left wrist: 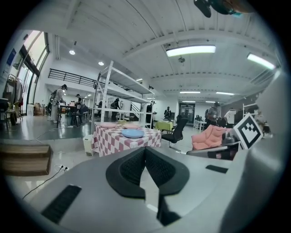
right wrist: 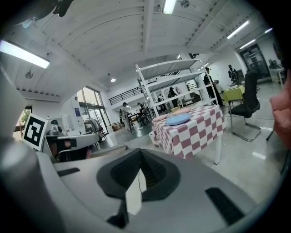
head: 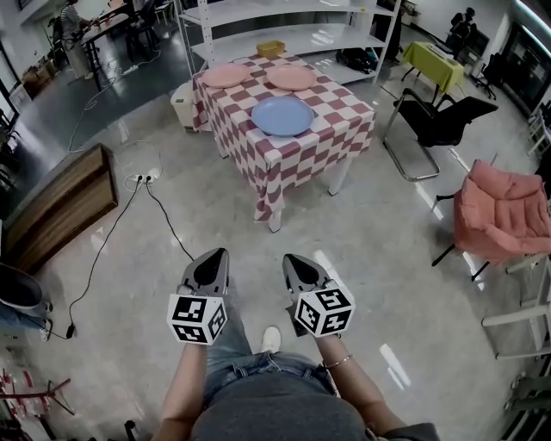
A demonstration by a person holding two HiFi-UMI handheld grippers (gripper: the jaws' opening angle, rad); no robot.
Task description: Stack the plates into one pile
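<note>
There are three plates, all on the counter [head: 284,164] with the red-and-white checked cloth, which stands well apart from the person, across a stretch of bare floor. Two are pink and one is blue. The left pink plate [head: 225,76] and the right pink plate [head: 291,77] sit side by side along the far half of the cloth, just beside each other. The blue plate [head: 282,115] lies nearer, roughly in the middle of the cloth, close in front of the right pink one. Each plate lies flat on the cloth with its face up. Being round, they have no long axis and point no particular way. The three together form a triangle with the blue one at the near corner.

There are two tools, both held low in front of the person and both pointing toward the counter. The left tool [head: 217,255] is clenched with nothing in it, its pads meeting at the tip. The right tool [head: 291,258] is likewise clenched and empty. They sit side by side, near each other.

One small yellow thing [head: 270,49] sits past the pink plates. Whether it rests on the counter's far edge or on the metal rack [head: 293,26] behind cannot be made out. One black chair [head: 439,121] and one pink armchair [head: 504,211] stand off to the right.
</note>
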